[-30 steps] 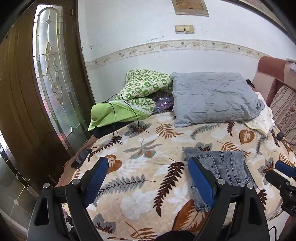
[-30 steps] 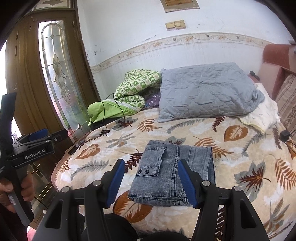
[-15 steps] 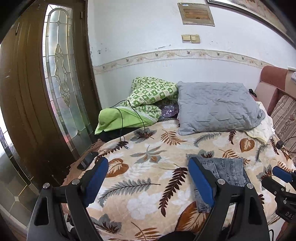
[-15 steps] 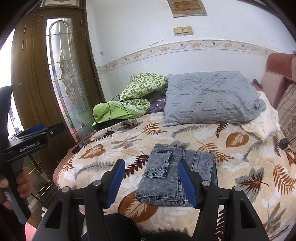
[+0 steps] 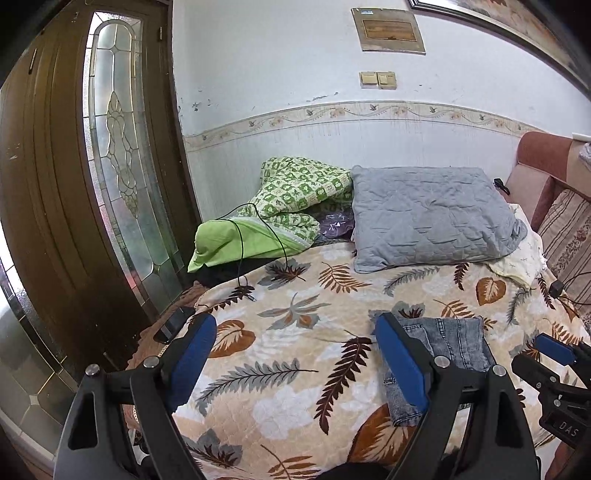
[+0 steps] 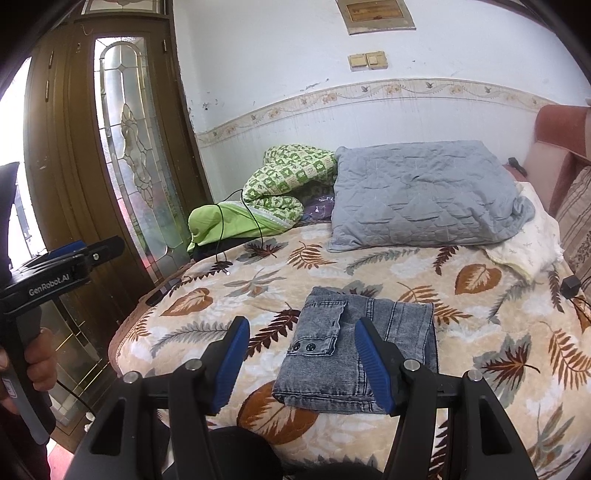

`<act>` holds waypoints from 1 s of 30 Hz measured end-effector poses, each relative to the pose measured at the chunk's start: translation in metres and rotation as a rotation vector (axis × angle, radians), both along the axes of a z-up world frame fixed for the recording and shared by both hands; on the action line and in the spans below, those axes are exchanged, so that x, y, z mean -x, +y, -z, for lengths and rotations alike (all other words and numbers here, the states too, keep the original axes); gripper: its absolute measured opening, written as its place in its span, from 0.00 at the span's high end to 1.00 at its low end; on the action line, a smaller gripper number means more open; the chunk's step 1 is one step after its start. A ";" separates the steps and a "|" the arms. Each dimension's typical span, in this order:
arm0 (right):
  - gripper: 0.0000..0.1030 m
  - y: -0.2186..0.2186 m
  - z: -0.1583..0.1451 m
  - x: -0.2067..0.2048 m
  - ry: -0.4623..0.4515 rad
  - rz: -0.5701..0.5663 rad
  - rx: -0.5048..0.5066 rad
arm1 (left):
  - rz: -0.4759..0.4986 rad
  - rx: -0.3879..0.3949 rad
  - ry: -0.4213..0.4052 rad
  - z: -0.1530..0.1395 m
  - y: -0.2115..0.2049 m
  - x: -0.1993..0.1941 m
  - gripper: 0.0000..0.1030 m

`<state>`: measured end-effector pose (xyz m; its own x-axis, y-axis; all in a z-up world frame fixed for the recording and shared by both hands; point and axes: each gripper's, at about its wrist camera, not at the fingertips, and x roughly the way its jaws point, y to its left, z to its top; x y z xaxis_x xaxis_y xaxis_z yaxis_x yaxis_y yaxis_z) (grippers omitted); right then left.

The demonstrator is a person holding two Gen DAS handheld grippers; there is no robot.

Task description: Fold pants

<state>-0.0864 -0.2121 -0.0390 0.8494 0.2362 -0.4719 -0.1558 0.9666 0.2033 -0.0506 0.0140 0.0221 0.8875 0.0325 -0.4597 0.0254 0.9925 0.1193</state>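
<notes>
Hiding pants (image 5: 454,339) left edge, left tongs (image 5: 295,354) finger

The right gripper's (image 6: 301,360) fingers (image 6: 373,365) hide part of the folded pants (image 6: 354,354); the frame on the wall (image 6: 375,14) is cut off at the top edge.

the folded pants (image 6: 360,354) lie on the bed (image 6: 498,332) near its front edge, a pillow (image 6: 424,195) behind them at the wall; left of the pillow a bunched quilt (image 6: 288,184), a cable (image 5: 255,236) over it; a door (image 6: 129,166) stands left of the bed, a phone (image 5: 173,325) on the bed's left edge
</notes>
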 end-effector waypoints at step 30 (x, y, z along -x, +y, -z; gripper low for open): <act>0.39 0.014 -0.012 -0.039 -0.036 -0.060 0.022 | 0.038 0.038 -0.033 -0.021 -0.002 -0.012 0.14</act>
